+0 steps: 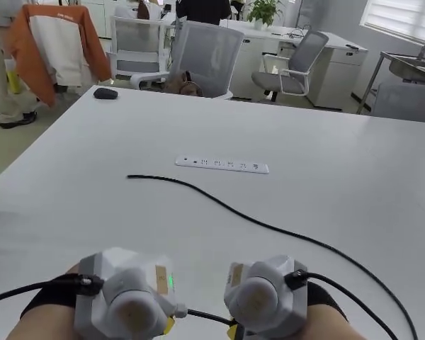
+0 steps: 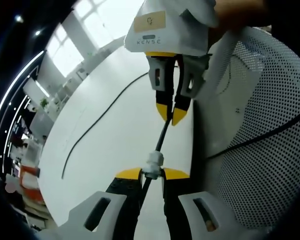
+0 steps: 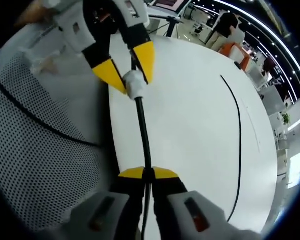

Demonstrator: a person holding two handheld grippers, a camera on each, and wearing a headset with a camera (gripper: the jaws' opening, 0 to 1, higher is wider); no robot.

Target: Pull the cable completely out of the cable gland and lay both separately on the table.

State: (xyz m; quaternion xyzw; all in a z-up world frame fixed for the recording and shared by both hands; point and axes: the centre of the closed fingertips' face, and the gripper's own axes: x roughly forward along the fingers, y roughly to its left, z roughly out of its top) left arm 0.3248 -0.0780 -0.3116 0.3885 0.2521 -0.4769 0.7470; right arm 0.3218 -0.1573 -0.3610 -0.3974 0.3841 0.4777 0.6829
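My left gripper [image 2: 151, 174] is shut on the white cable gland [image 2: 152, 162] just above the near edge of the white table [image 1: 326, 163]. A short taut stretch of black cable [image 3: 141, 125] runs from the gland [image 3: 134, 82] to my right gripper [image 3: 147, 173], which is shut on the cable. In the head view both grippers sit at the bottom, left gripper [image 1: 163, 315] and right gripper [image 1: 237, 319], tips facing each other. The rest of the cable [image 1: 269, 227] lies in a long curve across the table.
A white power strip [image 1: 222, 165] lies mid-table beyond the cable. A black mouse [image 1: 105, 93] rests near the far left edge. Grey office chairs [image 1: 205, 60] stand behind the table. A mesh chair back [image 2: 260, 125] is close beside the grippers.
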